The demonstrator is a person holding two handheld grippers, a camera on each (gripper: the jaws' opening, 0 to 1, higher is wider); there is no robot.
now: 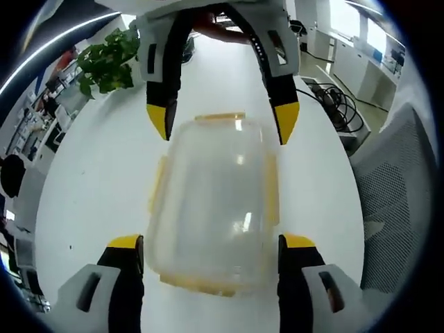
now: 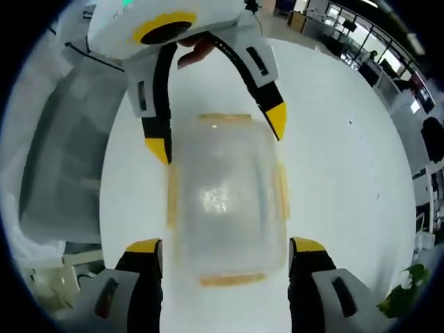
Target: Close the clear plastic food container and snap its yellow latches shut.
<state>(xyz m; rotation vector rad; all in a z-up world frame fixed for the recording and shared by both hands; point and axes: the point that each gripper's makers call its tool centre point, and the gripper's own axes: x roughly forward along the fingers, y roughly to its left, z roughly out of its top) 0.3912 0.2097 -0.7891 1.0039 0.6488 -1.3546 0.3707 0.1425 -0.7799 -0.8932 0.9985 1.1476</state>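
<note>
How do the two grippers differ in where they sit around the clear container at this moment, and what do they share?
In the left gripper view, the left gripper straddles the container's near end, while the right gripper straddles the far end, so they face each other. A hand shows behind the right gripper, none behind the left gripper. Shared: both are open, yellow-tipped, with jaws outside the container's yellow latches on the white table.
</note>
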